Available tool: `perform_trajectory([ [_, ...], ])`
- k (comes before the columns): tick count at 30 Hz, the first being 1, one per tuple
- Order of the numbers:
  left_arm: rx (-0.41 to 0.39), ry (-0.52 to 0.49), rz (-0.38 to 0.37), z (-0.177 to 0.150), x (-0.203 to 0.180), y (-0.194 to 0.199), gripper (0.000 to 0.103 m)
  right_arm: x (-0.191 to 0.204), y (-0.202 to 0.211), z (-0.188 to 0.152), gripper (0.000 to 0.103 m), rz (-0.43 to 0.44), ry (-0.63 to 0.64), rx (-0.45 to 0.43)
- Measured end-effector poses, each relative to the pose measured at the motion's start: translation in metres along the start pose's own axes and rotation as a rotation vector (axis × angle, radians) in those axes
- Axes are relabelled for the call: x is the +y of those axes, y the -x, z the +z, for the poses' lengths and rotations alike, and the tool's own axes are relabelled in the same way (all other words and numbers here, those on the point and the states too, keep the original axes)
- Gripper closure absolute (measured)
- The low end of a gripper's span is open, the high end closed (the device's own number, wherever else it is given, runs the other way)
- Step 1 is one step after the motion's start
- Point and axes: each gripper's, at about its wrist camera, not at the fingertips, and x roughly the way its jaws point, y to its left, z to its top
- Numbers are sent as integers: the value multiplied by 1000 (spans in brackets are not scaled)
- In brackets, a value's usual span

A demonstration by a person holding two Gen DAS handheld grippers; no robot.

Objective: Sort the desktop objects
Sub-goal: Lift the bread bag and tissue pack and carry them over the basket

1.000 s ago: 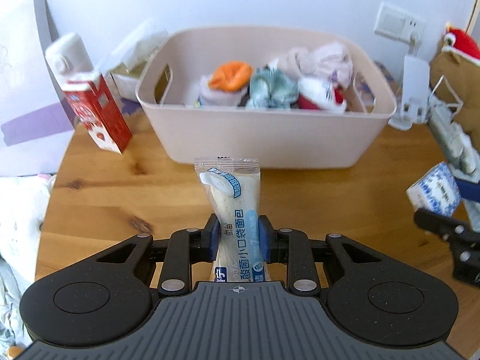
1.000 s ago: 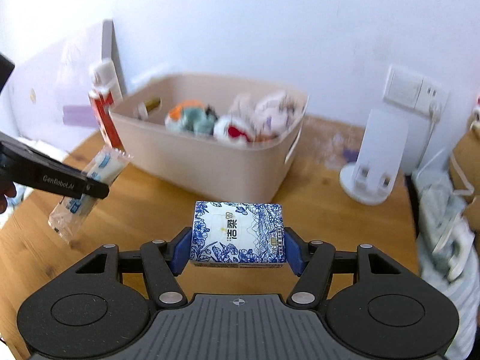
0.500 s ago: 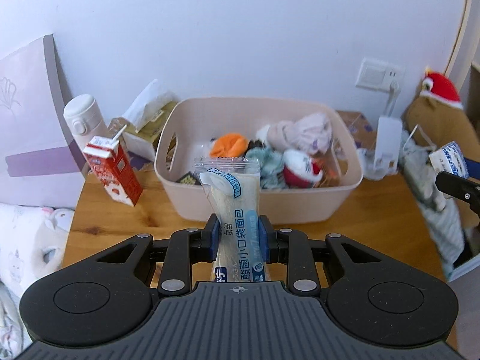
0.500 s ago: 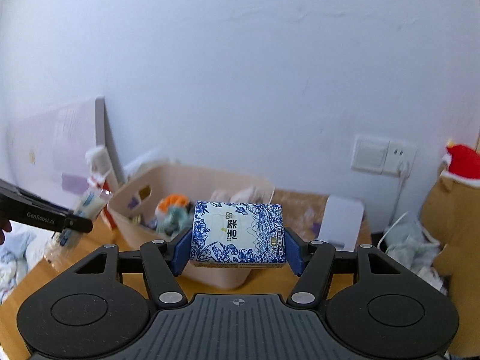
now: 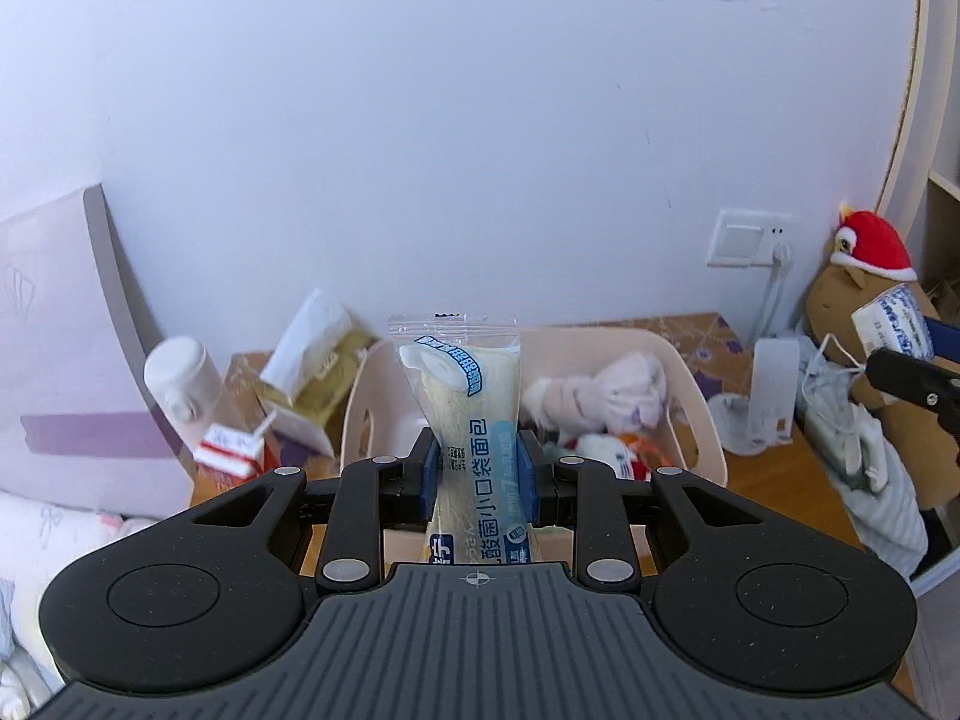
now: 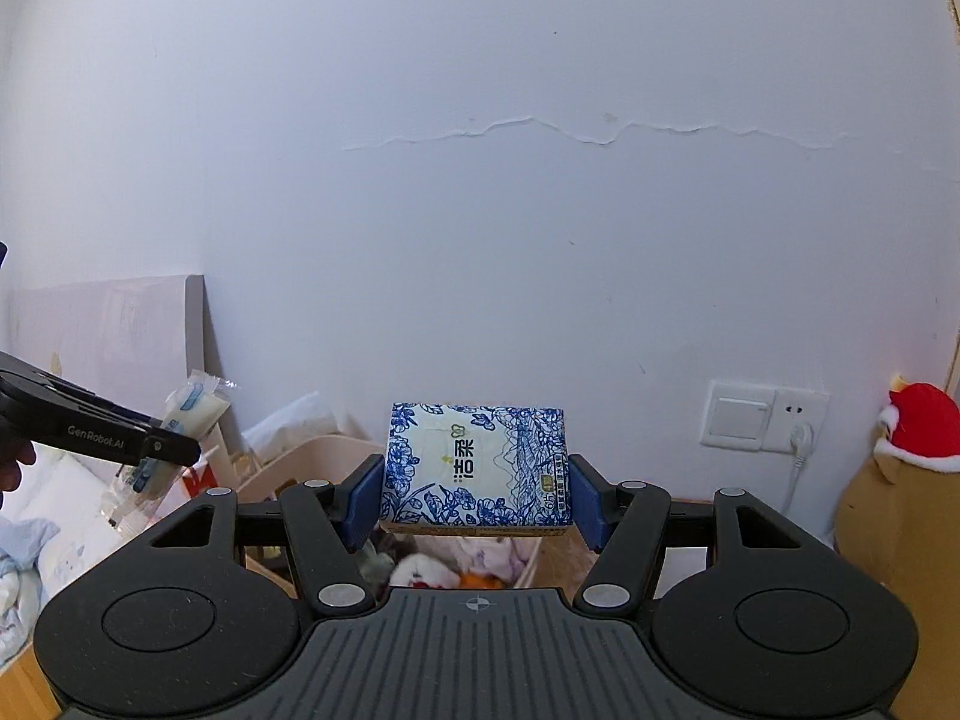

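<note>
**Both hands loaded above the basket**

While the left gripper [image 5: 477,468] has its jaws clamped on the waist of a bread packet [image 5: 465,414], the right gripper [image 6: 477,495] has its jaws pressed on the two short ends of a blue-flowered tissue pack [image 6: 477,465]. The packet's long axis runs straight away from the jaws, toward the top of the frame; the tissue pack lies crosswise between the pads. Past both loads, low in the middle of each frame, sits the beige basket [image 5: 696,414], already holding soft toys. It lies ahead of and below both grippers, so the drop probably needs a forward reach and a lowering. Neither hand looks clearly nearer. At lower left stand a milk carton [image 5: 231,456] and a white bottle [image 5: 180,384] on the bench [image 5: 780,480].
</note>
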Motion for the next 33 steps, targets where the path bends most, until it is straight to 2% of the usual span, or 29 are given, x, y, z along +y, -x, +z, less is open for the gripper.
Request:
perform_trajectory([
  [6, -7, -21, 0, 18, 10, -15, 77, 1, -22, 13, 43, -13, -19, 4],
  [11, 15, -25, 2, 27, 18, -43, 77, 4, -51, 17, 43, -25, -21, 27],
  [19, 88, -28, -33, 32, 23, -93, 77, 10, -110, 11, 43, -40, -26, 113],
  [24, 166, -15, -60, 27, 24, -124, 77, 18, -147, 3, 43, -30, -17, 182],
  [31, 223, -54, -48, 14, 15, -156, 76, 23, -187, -13, 43, -27, -1, 282],
  [33, 241, -71, -25, 10, 13, -165, 76, 24, -196, -18, 43, -30, 1, 309],
])
